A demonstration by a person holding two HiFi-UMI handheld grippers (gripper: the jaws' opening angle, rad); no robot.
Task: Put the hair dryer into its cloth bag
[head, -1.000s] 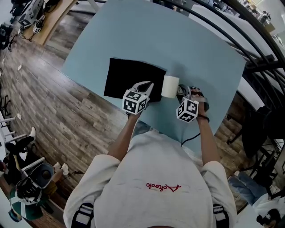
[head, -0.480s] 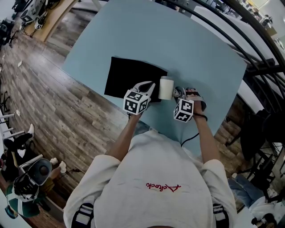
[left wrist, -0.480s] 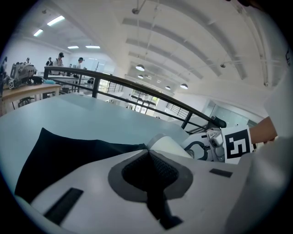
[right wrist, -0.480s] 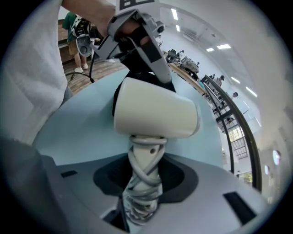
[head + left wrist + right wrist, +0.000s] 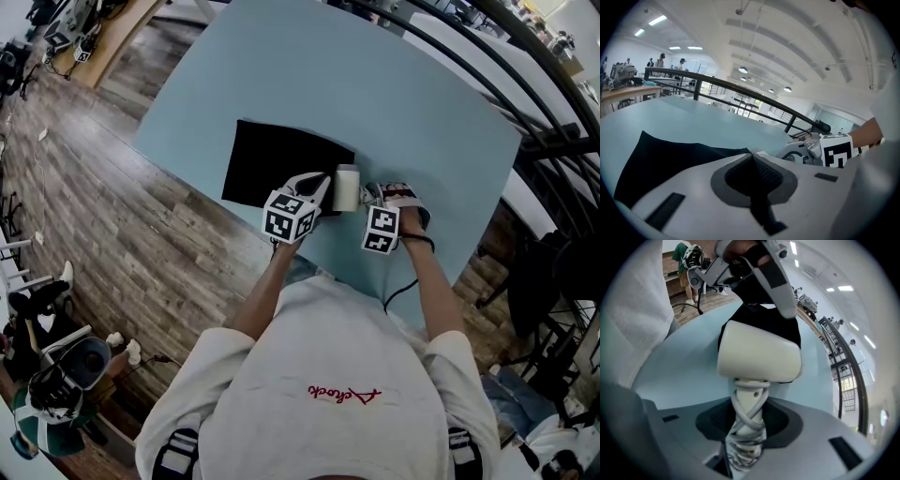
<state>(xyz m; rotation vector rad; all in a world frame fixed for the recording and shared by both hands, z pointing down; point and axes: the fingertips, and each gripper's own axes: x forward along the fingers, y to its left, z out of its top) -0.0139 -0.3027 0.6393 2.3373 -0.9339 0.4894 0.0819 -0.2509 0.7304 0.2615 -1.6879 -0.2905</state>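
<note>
While my left gripper (image 5: 317, 187) stays pinched shut on the right edge of the cloth bag (image 5: 279, 165), I see the right gripper (image 5: 372, 195), clamped on the cord-wrapped handle of the hair dryer (image 5: 347, 187), has rolled and lowered it, now just beside that edge, closer than before

Pale blue table (image 5: 422, 94) with a black cloth bag (image 5: 277, 164) spread on it near its nearer edge.

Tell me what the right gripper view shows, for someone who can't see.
The right gripper pinches the cord-wrapped handle of a cream hair dryer between its fingers. Behind it a black cloth bag lies on a light blue table.
</note>
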